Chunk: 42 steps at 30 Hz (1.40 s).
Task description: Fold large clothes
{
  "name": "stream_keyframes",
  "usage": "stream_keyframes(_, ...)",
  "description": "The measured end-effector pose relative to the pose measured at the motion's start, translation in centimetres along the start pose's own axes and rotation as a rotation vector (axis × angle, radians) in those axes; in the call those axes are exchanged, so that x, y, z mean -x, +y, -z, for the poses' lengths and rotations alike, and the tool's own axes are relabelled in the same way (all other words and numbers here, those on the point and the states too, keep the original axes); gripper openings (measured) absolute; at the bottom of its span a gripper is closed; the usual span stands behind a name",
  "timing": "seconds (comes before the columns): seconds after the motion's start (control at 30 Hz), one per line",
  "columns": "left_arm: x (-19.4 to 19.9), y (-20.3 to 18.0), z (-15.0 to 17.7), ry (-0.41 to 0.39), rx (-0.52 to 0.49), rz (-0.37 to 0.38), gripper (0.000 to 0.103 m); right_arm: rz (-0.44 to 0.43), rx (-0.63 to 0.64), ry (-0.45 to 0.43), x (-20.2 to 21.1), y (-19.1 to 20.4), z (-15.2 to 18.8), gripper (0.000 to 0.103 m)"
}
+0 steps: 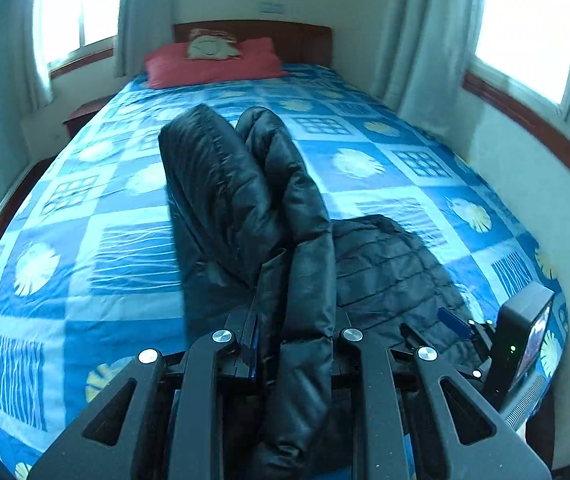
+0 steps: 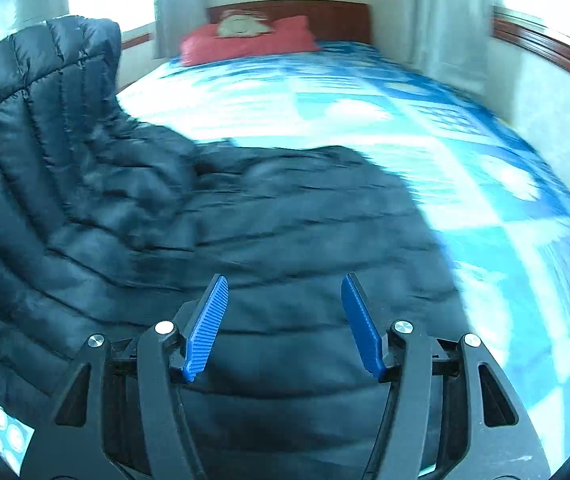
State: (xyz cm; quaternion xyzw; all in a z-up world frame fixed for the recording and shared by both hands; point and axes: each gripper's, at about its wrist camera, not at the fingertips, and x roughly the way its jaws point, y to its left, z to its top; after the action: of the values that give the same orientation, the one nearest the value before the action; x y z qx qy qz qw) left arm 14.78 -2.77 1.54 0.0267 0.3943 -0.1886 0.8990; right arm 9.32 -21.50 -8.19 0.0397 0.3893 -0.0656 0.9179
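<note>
A black quilted puffer jacket (image 1: 245,184) lies on the blue patterned bedspread (image 1: 85,220). My left gripper (image 1: 297,320) is shut on a bunched part of it. That part is lifted, and its far end stands up above the bed. The rest of the jacket (image 2: 265,220) lies flat under my right gripper (image 2: 285,320). The right gripper is open, its blue pads (image 2: 207,328) apart above the fabric with nothing between them. The lifted part (image 2: 45,120) rises at the left of the right wrist view. The right gripper's blue pad (image 1: 455,324) also shows at the left wrist view's right edge.
A red pillow (image 1: 213,64) with a pale cushion lies against the wooden headboard (image 1: 301,40) at the far end. Curtained windows flank the bed on both sides. A dark nightstand (image 1: 81,116) stands at the left, and a wall runs close along the right.
</note>
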Motion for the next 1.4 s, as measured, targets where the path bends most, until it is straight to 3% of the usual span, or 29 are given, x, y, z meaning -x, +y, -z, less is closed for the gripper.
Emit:
stream_keyframes(0.37,-8.4,-13.3,0.5,0.125,-0.135,0.103,0.02,0.11,-0.186,0.012,1.6,-11.2,2.8,0.059)
stream_keyframes(0.53,-12.6,-15.9,2.8,0.183,-0.133,0.108,0.02,0.14,-0.222,0.04,1.1,-14.0,3.9,0.059)
stream_keyframes(0.77,-14.5,-17.1,4.4,0.153,-0.133,0.098,0.02,0.137,-0.253,0.071,-0.3,-15.8,4.9,0.059)
stream_keyframes(1.0,-13.5,-18.2,4.3,0.129,-0.161,0.051,0.024,0.14,-0.265,0.076,-0.4,-16.2,5.2,0.059)
stream_keyframes(1.07,-12.8,-18.9,4.4,0.11,-0.171,0.05,0.041,0.146,-0.269,0.073,-0.2,-16.5,5.2,0.059)
stream_keyframes(1.17,-10.8,-19.9,4.5,0.07,-0.183,0.073,0.058,0.154,-0.271,0.066,0.3,-16.8,5.1,0.059)
stream_keyframes(1.23,-9.2,-20.5,4.8,0.044,-0.195,0.091,0.063,0.16,-0.268,0.06,0.7,-16.8,5.0,0.059)
stream_keyframes(1.4,-5.3,-20.6,5.4,0.007,-0.193,0.167,0.064,0.167,-0.251,0.047,1.4,-16.3,4.6,0.059)
